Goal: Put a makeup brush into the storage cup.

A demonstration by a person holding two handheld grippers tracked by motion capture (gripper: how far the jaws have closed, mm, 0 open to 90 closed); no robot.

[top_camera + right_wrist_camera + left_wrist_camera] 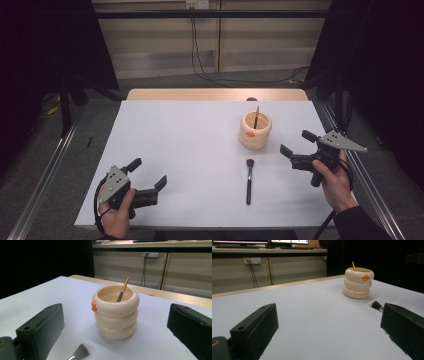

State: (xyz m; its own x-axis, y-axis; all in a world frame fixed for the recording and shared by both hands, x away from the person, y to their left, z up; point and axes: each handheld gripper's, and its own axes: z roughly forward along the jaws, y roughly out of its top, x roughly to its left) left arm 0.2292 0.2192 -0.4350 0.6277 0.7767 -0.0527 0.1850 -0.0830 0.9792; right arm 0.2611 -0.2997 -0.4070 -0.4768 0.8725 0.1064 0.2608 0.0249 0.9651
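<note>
Black-handled makeup brush: lies flat on the white counter, at about 5 o'clock from centre, bristle head toward the holder, handle toward the person.
Cream holder: ringed pot at about 1 o'clock, just beyond the brush head, not touching it; a thin brush already stands inside.
Handling: the loose brush looks light, stiff and thin; its smooth handle could roll or slip, and the bristles are soft and would splay if pinched.
Grasp point: mid-handle, across its width, clear of the bristles.
Right hand-held gripper: jaws spread wide, empty, at 3 o'clock, facing the holder.
Left hand-held gripper: jaws spread wide, empty, at 7 o'clock, well apart from the brush.
</note>
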